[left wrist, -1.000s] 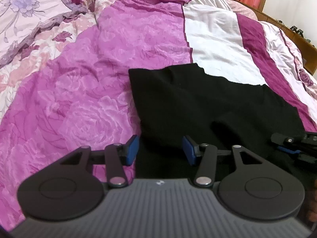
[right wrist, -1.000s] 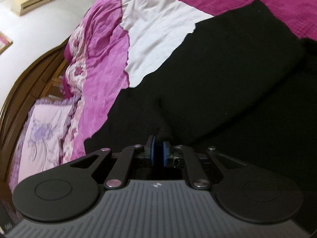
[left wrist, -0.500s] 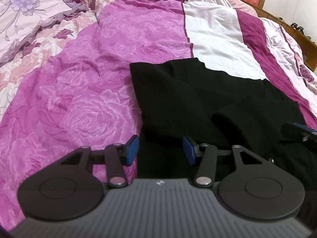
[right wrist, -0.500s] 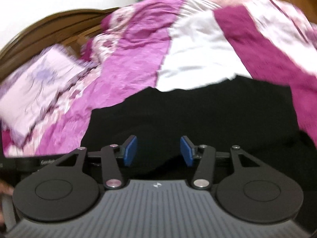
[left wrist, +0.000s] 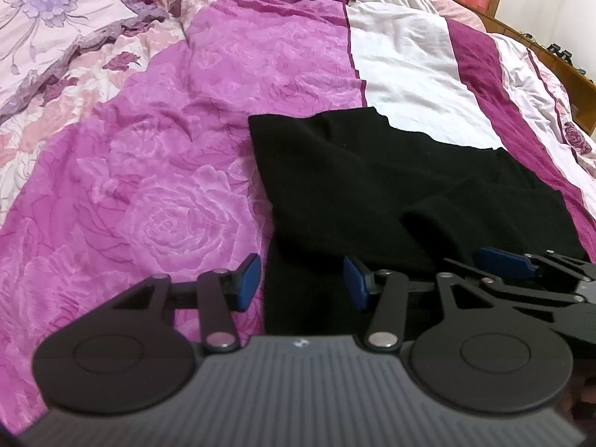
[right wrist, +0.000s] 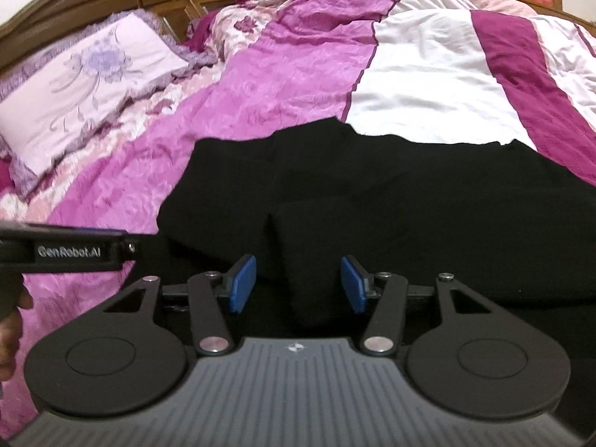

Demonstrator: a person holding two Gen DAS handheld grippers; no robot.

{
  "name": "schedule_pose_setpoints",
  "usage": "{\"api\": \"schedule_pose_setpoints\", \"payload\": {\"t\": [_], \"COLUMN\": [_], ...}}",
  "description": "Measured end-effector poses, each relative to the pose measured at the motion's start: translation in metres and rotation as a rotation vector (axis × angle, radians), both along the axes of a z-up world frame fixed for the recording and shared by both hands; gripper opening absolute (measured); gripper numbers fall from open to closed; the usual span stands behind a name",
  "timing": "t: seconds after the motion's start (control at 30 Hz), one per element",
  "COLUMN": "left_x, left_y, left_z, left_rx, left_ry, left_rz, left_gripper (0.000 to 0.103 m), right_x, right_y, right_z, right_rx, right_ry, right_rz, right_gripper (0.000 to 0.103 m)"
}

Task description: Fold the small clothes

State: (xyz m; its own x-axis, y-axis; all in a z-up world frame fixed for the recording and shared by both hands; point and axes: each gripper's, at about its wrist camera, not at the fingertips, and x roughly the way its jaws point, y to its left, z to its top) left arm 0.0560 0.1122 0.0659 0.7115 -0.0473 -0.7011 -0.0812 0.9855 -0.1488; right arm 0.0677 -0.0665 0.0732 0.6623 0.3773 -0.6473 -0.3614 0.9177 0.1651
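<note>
A black garment [left wrist: 372,186] lies partly folded on the bed, with one flap laid over its near part; it also shows in the right wrist view [right wrist: 391,201]. My left gripper [left wrist: 301,283] is open and empty, just above the garment's near left edge. My right gripper [right wrist: 294,285] is open and empty over the garment's near edge, by the folded flap. The right gripper also shows at the right of the left wrist view [left wrist: 521,272], and the left gripper's body shows at the left of the right wrist view [right wrist: 67,251].
The bed is covered by a pink, white and magenta floral quilt [left wrist: 167,171]. A floral pillow [right wrist: 82,85] lies at the head by the wooden headboard [right wrist: 93,3]. A wooden bed frame [left wrist: 558,63] runs along the right.
My right gripper has opened, let go of the black garment's flap, and swung round to face the headboard. The flap now lies flat. My left gripper has moved a little nearer, still open.
</note>
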Motion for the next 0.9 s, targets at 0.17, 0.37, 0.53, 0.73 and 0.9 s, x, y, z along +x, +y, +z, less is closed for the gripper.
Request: {"api": "schedule_pose_setpoints", "payload": {"t": [0.17, 0.37, 0.53, 0.73, 0.9], "left_x": [0.001, 0.005, 0.011, 0.028, 0.039], "left_y": [-0.003, -0.012, -0.018, -0.017, -0.021], "left_z": [0.001, 0.006, 0.009, 0.008, 0.0], "left_rx": [0.002, 0.008, -0.002, -0.012, 0.034], "left_ry": [-0.001, -0.016, -0.067, -0.084, -0.064], "left_rz": [-0.011, -0.034, -0.075, -0.052, -0.046], "left_gripper": [0.051, 0.051, 0.051, 0.051, 0.051], "right_x": [0.007, 0.01, 0.012, 0.023, 0.033], "right_y": [0.007, 0.004, -0.027, -0.088, -0.149], "right_z": [-0.01, -0.016, 0.003, 0.03, 0.038], "right_rx": [-0.022, -0.064, 0.065, 0.207, 0.247], "right_ry": [-0.005, -0.033, -0.033, -0.016, -0.024], "right_rz": [-0.013, -0.051, -0.103, -0.188, -0.303], "right_gripper": [0.058, 0.012, 0.007, 0.007, 0.007]}}
